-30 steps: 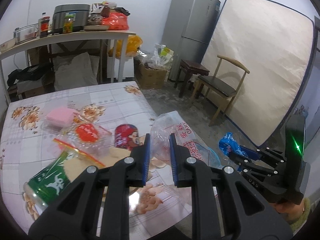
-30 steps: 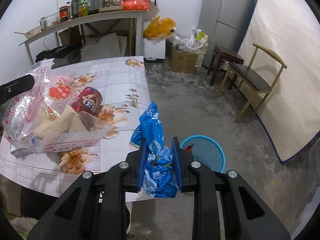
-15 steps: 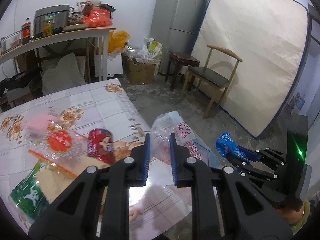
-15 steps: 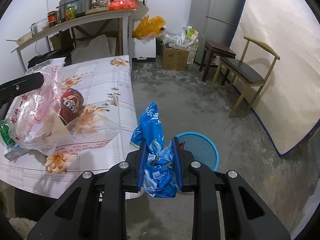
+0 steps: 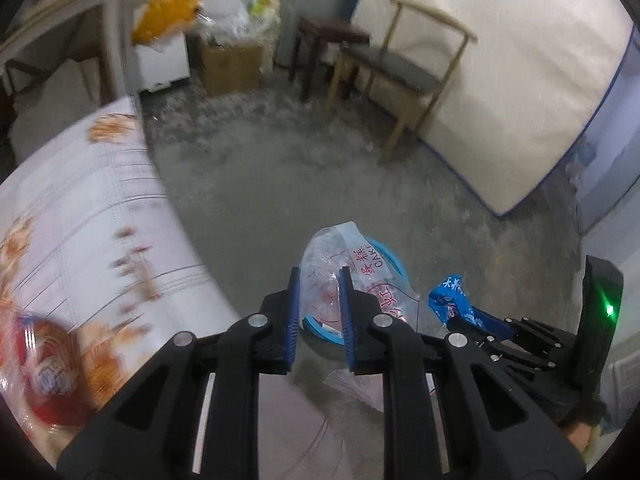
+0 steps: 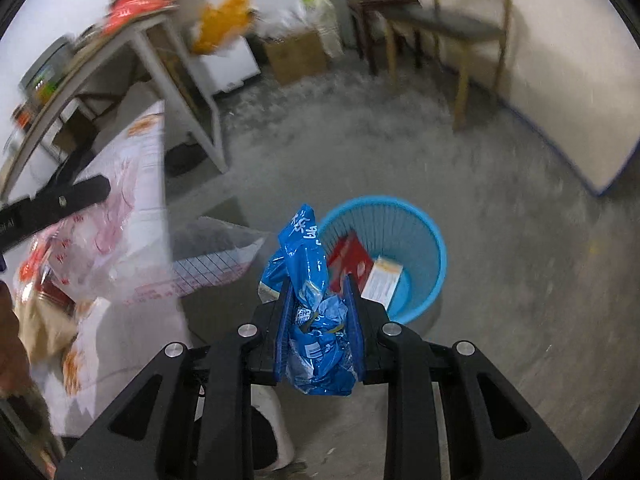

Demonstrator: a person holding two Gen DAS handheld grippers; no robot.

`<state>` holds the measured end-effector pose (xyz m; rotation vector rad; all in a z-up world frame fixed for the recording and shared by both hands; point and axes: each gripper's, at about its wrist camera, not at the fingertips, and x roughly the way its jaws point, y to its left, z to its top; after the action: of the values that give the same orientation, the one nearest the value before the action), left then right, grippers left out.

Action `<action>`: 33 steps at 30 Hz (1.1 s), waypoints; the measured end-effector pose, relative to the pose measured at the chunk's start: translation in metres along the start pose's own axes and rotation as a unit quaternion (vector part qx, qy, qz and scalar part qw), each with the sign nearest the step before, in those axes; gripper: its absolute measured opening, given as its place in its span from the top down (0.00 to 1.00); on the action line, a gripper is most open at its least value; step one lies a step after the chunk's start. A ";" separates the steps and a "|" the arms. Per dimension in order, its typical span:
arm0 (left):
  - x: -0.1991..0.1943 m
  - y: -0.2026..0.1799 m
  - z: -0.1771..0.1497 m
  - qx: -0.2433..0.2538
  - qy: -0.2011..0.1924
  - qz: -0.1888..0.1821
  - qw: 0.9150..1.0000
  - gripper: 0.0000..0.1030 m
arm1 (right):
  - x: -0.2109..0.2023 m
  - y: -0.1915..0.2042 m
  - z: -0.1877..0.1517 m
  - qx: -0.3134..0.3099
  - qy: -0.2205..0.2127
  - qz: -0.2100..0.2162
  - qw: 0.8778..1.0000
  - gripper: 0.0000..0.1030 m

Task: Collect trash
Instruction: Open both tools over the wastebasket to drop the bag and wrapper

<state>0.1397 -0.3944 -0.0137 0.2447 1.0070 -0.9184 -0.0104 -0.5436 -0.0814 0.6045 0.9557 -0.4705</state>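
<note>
My left gripper (image 5: 319,286) is shut on a clear plastic bag (image 5: 344,268) with red print, held off the table's edge, above the floor. The bag also shows in the right wrist view (image 6: 100,248), hanging at the left with trash inside. My right gripper (image 6: 318,294) is shut on a crumpled blue wrapper (image 6: 308,280). The wrapper also shows in the left wrist view (image 5: 450,296). A blue trash basket (image 6: 420,240) stands on the floor just beyond the right gripper, with a red packet (image 6: 348,256) and a white-and-orange box (image 6: 380,280) inside. In the left wrist view the basket (image 5: 390,254) is mostly hidden behind the bag.
The table with a floral cloth (image 5: 80,216) lies to the left, with a red can (image 5: 44,360) on it. A wooden chair (image 5: 404,68), a dark stool (image 5: 332,36), a cardboard box (image 5: 232,64) and a leaning mattress (image 5: 500,80) stand beyond on the grey concrete floor.
Both grippers have swung right and tilted down, away from the table and toward the floor. The blue basket is now larger and closer in both views. Both grips are unchanged.
</note>
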 end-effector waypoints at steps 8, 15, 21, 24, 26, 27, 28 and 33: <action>0.113 -0.028 0.017 0.002 0.065 -0.004 0.998 0.71 | 0.088 -0.076 0.033 0.127 0.026 0.046 0.990 0.48; 0.133 -0.028 0.014 -0.014 0.074 -0.007 0.997 0.51 | 0.139 -0.113 0.018 0.212 0.052 0.055 0.974 0.38; 0.094 -0.035 0.009 0.029 0.040 0.014 0.999 0.40 | 0.113 -0.100 0.005 0.177 0.030 0.059 0.982 0.38; 0.063 -0.039 0.001 0.053 0.016 0.030 0.998 0.33 | 0.089 -0.088 0.003 0.157 0.015 0.065 0.985 0.37; 0.044 -0.041 -0.005 0.061 0.007 0.039 0.997 0.30 | 0.065 -0.073 0.000 0.134 0.000 0.069 0.989 0.35; 0.034 -0.041 -0.009 0.064 0.002 0.043 0.997 0.27 | 0.053 -0.065 -0.001 0.120 -0.009 0.071 0.990 0.34; 0.025 -0.041 -0.012 0.066 -0.002 0.048 0.997 0.25 | 0.042 -0.059 -0.002 0.110 -0.015 0.072 0.991 0.32; -0.035 -0.035 -0.035 0.075 -0.039 0.076 0.994 0.19 | -0.012 -0.014 -0.016 0.037 -0.043 0.068 0.996 0.26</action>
<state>0.0846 -0.3768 0.0036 0.4034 0.8366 -0.8577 -0.0346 -0.5419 -0.0816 0.7059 0.8119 -0.4085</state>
